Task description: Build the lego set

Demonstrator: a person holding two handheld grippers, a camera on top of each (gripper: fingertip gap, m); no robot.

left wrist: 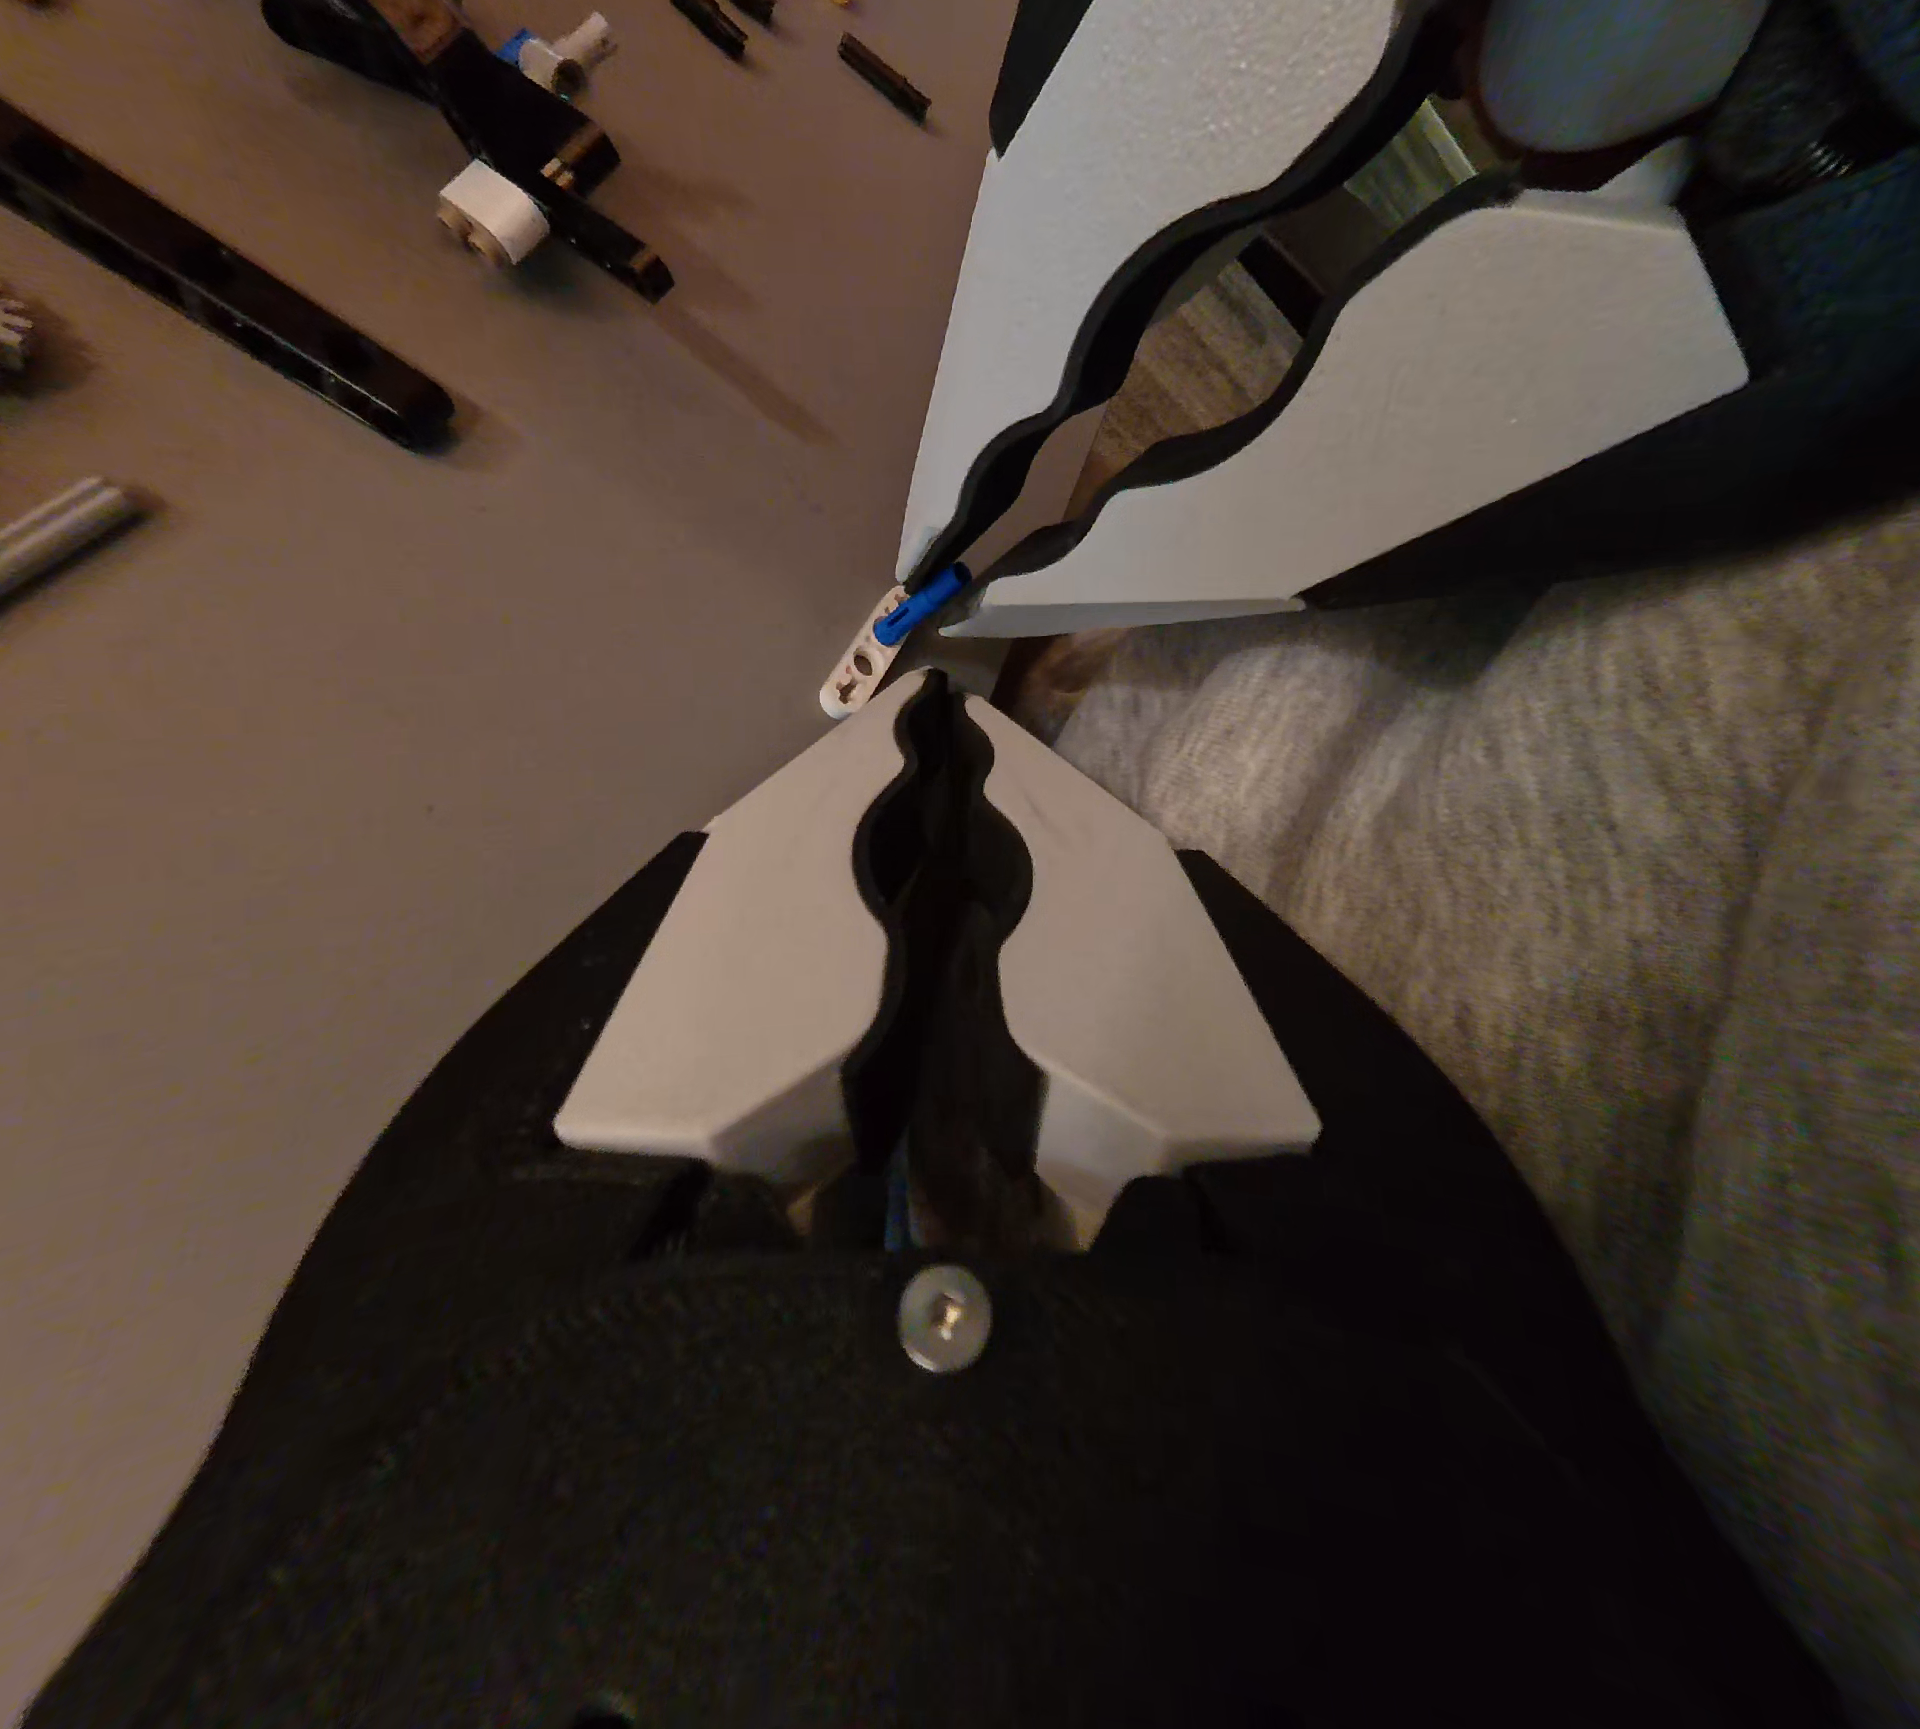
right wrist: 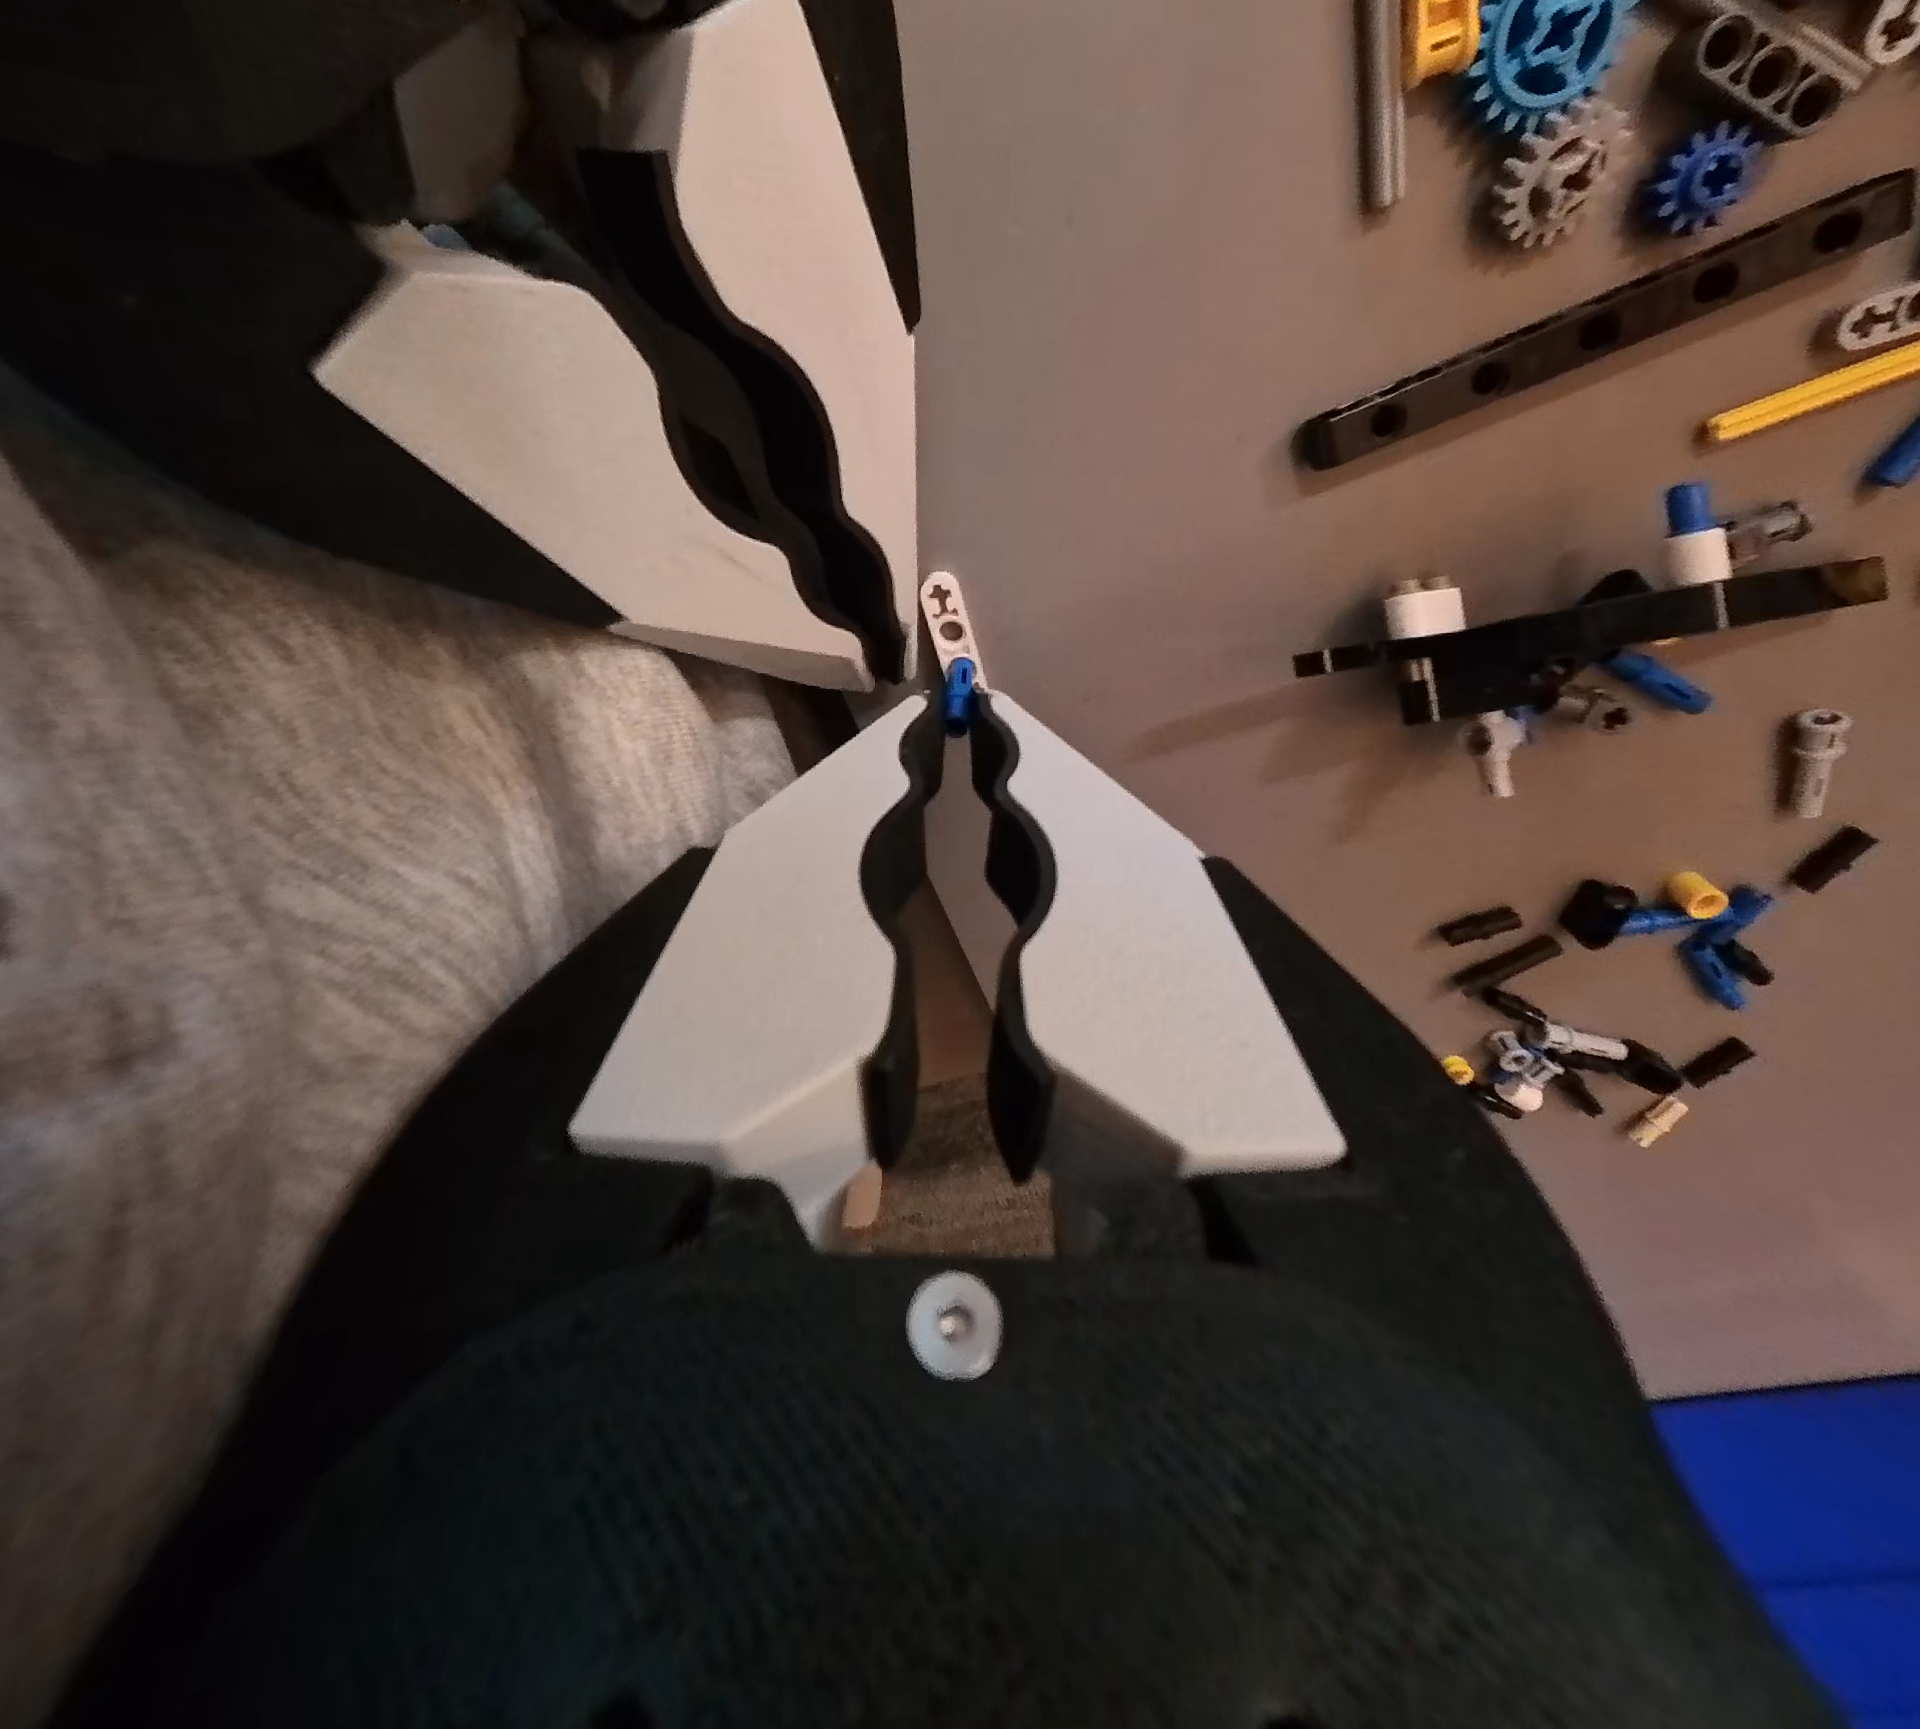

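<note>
My left gripper is shut on the end of a small white thin beam, held in the air above the table edge. My right gripper is shut on a blue pin, and the pin's tip sits in the end hole of the white beam. The two grippers meet tip to tip. In the left wrist view the right gripper comes in from the upper right with the blue pin. In the right wrist view the left gripper comes in from the upper left.
On the grey table lie a part-built black assembly with white round bricks, a long black beam, blue and grey gears, grey beams, a yellow axle and scattered pins. Grey fabric lies below the grippers. Only a small space, under 4 cm, lies between the two pairs of fingers.
</note>
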